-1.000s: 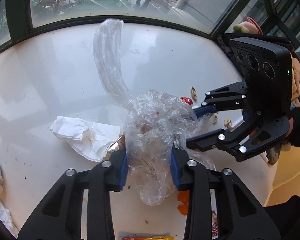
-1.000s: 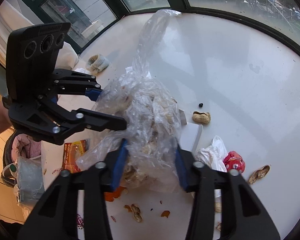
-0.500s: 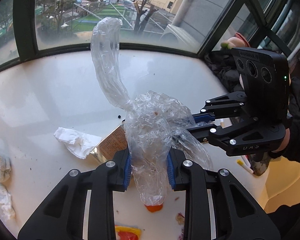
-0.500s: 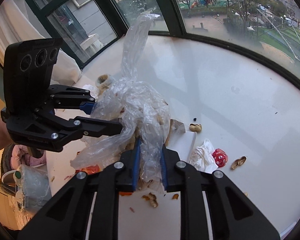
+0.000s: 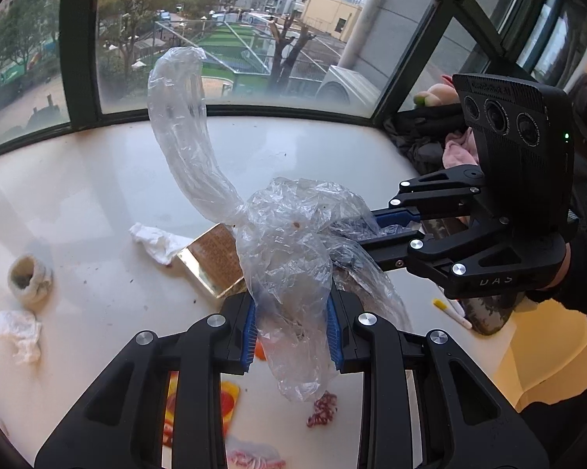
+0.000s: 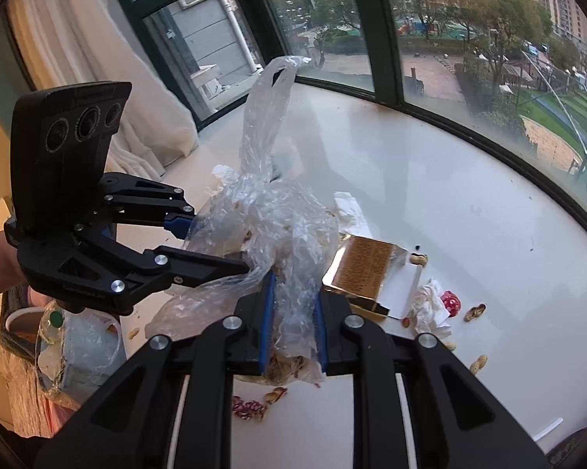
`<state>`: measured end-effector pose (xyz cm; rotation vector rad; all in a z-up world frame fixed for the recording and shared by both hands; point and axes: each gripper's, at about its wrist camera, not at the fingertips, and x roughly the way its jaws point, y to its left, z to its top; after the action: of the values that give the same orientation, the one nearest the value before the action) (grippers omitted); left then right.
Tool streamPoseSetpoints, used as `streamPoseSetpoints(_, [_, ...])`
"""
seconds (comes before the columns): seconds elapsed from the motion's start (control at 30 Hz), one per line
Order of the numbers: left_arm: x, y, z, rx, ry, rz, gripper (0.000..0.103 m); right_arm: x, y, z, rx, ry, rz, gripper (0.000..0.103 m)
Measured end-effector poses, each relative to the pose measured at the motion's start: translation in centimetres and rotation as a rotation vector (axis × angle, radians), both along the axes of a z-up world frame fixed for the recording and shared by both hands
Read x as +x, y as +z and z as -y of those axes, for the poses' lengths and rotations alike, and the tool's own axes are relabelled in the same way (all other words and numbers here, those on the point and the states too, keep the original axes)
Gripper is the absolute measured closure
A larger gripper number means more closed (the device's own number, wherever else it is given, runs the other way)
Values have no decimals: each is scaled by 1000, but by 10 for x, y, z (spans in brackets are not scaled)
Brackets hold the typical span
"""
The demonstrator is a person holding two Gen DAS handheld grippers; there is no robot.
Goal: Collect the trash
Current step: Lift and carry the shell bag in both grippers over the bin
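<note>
A clear plastic bag [image 5: 285, 250] holding peanut shells and scraps hangs above the white table [image 5: 97, 179]. My left gripper [image 5: 291, 324] is shut on one side of it. My right gripper [image 6: 293, 324] is shut on the other side of the same bag [image 6: 270, 226]. Each gripper shows in the other's view: the right one [image 5: 387, 234] and the left one [image 6: 215, 246]. One long bag handle [image 5: 180, 125] stands up. Loose trash lies below: a gold box [image 5: 215, 262], crumpled tissues [image 5: 156, 240], peanut shells [image 6: 475, 310] and a red wrapper [image 6: 449, 301].
Windows ring the table's far edge [image 5: 254, 111]. A small woven ring [image 5: 29, 279] and a tissue [image 5: 17, 332] lie at the left. Candy wrappers [image 5: 320, 410] lie near the front edge. A cup and clutter [image 6: 58, 336] sit beyond the table's left side.
Both grippers have closed tighter on the bag and lifted it up off the table. The gold box and trash that lay beneath it have come into view.
</note>
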<state>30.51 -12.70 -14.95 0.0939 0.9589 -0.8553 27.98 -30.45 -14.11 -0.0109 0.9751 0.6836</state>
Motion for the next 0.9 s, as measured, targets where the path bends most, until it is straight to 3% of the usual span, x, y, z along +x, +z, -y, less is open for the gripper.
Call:
streamPoseSetpoints(0.5, [-86,50,-92,57,62,47,76,-80,48,-96,-26,70,47,84])
streamPoseSetpoints(0.9, [-175,59,-195,85,222,35,76,-139,65,-197,-15,241,47,84])
